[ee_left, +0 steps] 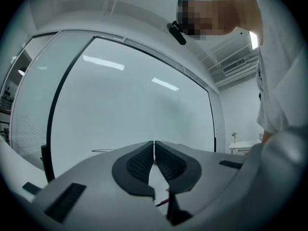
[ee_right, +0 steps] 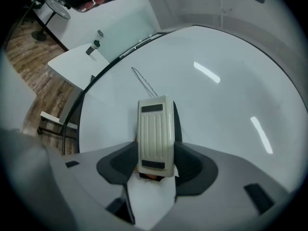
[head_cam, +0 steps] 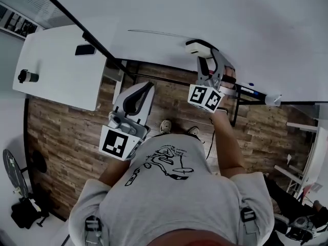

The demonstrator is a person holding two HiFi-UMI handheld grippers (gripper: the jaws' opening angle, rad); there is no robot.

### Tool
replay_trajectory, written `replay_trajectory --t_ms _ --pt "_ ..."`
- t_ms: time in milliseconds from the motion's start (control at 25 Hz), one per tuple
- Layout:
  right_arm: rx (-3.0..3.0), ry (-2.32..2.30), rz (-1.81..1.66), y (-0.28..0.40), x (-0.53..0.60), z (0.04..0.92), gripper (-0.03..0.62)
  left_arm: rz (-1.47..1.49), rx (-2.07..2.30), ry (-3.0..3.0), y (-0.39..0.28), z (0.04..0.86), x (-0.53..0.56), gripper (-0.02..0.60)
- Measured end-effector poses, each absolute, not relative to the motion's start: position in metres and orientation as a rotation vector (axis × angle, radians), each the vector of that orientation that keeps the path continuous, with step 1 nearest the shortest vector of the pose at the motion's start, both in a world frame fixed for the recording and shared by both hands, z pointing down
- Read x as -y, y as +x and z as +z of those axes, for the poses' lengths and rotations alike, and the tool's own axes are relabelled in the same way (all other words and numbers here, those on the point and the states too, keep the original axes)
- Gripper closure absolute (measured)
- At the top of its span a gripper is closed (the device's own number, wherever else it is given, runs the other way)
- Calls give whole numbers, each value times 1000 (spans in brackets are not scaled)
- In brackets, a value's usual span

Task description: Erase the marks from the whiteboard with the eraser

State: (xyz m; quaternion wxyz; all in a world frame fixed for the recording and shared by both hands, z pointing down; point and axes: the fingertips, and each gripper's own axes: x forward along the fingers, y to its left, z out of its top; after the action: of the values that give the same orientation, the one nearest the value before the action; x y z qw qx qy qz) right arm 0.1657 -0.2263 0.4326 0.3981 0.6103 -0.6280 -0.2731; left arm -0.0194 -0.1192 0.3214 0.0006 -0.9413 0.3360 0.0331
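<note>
A person stands at a whiteboard (head_cam: 246,19) with two handheld grippers. The right gripper (ee_right: 156,161) has its fingers clenched on the sides of the single cream eraser (ee_right: 155,134). The eraser is held low on the board, near the black-framed bottom edge. Whether its felt side actually touches the surface cannot be told.

One thin pen mark (ee_right: 143,82) shows on the board. In the right gripper view it lies just ahead of the eraser's far end, and in the head view it lies to the eraser's left. Beyond it the board is wide, bare white, with open room above and to the person's right.

The left gripper (ee_left: 154,150) hangs back from the board over the wood floor (head_cam: 61,137). Its fingers are pressed together with nothing between them, and they point up towards the board's lower edge.

One white worktop (head_cam: 56,70) stands off to the left, with its near corner close to the board's frame. Two items sit on it, well apart: a flat black object (head_cam: 85,49) near the board side and a small dark cylinder (head_cam: 27,76) at the far end. The person's two shoes (head_cam: 165,126) are planted just short of the board's stand. A narrow ledge (head_cam: 251,90) runs along the frame to the right of the eraser.
</note>
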Motion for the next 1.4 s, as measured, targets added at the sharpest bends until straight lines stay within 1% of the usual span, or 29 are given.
replay_trajectory --t_ms 240,400,480,760,880,1040,1400 --pt "1551 1512 -721 160 229 440 356 68 -1115 -2957 -34 333 112 555" --pt "1592 1458 -642 156 225 443 355 68 -1107 -2957 -35 333 103 555" --pt "1630 1483 -621 156 216 425 355 77 -1101 -2952 -36 330 100 555" --pt "1667 1618 -695 165 202 318 355 102 -1134 -2938 -49 328 105 555" --pt "1643 1634 -684 177 206 294 355 107 -1147 -2933 -52 327 107 555" --pt "1638 1635 -643 182 221 298 355 119 -1159 -2941 -55 330 112 555" --pt "1609 1663 -678 179 223 304 355 117 -1173 -2952 -61 331 119 555"
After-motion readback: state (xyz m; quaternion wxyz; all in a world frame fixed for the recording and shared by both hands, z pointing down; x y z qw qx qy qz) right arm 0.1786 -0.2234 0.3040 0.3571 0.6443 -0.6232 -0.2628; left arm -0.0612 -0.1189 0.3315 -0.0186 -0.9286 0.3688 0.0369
